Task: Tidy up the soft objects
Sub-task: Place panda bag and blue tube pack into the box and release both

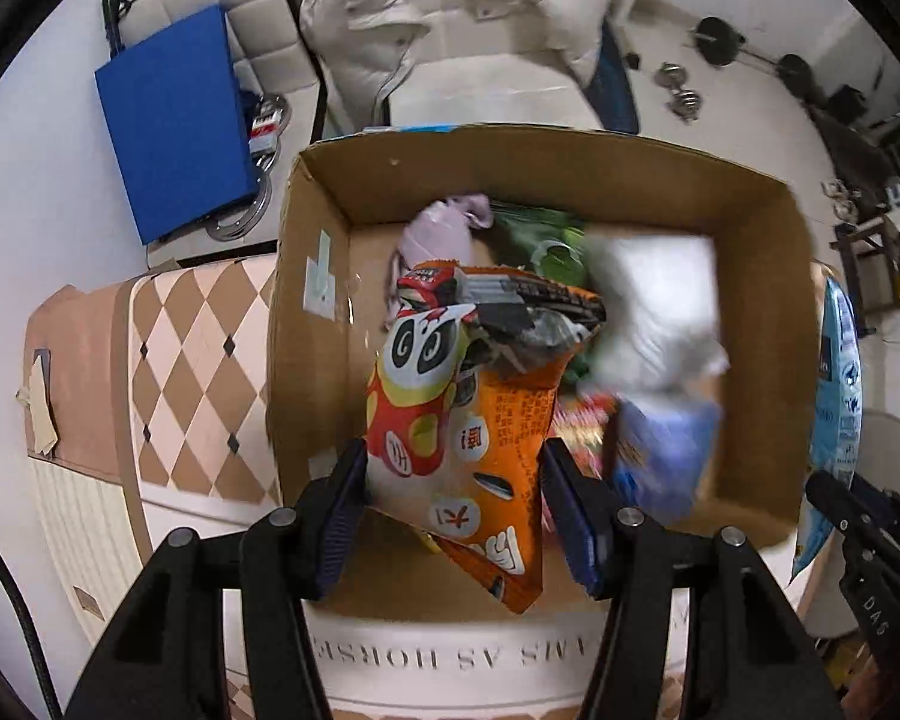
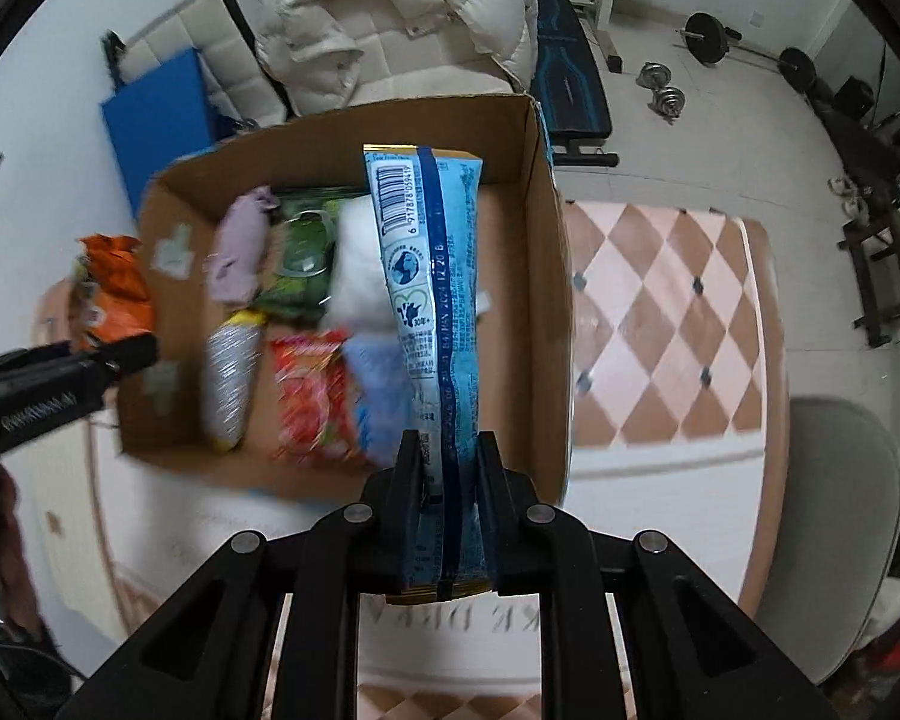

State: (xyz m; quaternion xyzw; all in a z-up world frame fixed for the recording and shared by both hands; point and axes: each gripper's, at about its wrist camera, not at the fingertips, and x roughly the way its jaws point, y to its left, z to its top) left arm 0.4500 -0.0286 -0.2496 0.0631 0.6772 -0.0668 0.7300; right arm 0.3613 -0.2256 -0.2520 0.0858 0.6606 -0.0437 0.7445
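Note:
My left gripper (image 1: 453,471) is shut on an orange snack bag (image 1: 480,420) with a panda face and holds it over the near edge of an open cardboard box (image 1: 306,354). My right gripper (image 2: 447,465) is shut on a light blue packet (image 2: 429,276) with a barcode, held over the box's right side (image 2: 546,276). Inside the box lie a lilac cloth (image 2: 240,246), a green packet (image 2: 303,252), a white soft item (image 2: 357,270), a silver packet (image 2: 231,378), a red packet (image 2: 309,396) and a blue soft item (image 2: 381,396).
The box stands on a table with a brown and pink diamond pattern (image 2: 666,324). A white puffer jacket (image 2: 390,18) lies on a seat behind it, with a blue board (image 1: 174,120) to the left. Dumbbells (image 2: 663,90) and a weight bench (image 2: 570,78) are on the floor.

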